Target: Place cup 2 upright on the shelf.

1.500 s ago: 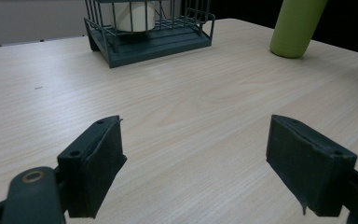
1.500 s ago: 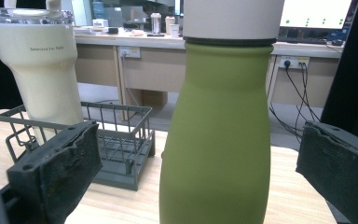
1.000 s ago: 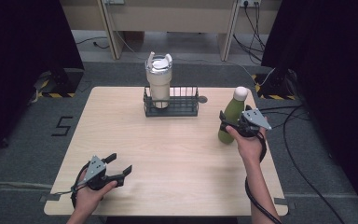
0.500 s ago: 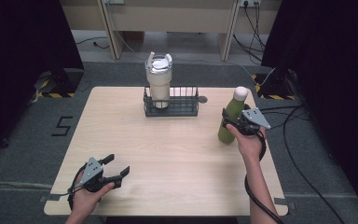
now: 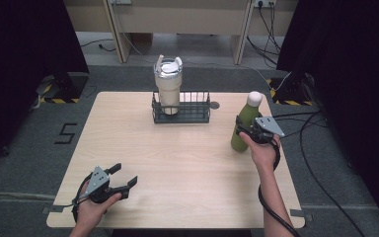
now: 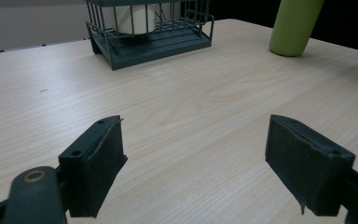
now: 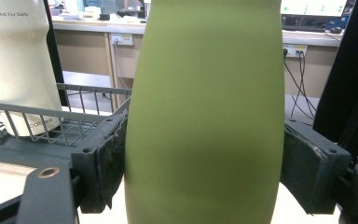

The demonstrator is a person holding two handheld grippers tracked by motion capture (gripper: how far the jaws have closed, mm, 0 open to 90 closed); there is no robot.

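The right tool (image 5: 245, 129) has just been closing, and its pads now press both sides of the tall matte-green metal bottle with a white cap (image 5: 242, 126), which stands upright near the right edge of the light wooden worktop (image 5: 187, 168). The grip looks low on a smooth, curved body, so honestly it could slip or tip if lifted quickly. The right hand comes in level from the near side. The left tool (image 5: 121, 178) rests open by the near-left corner, holding nothing.
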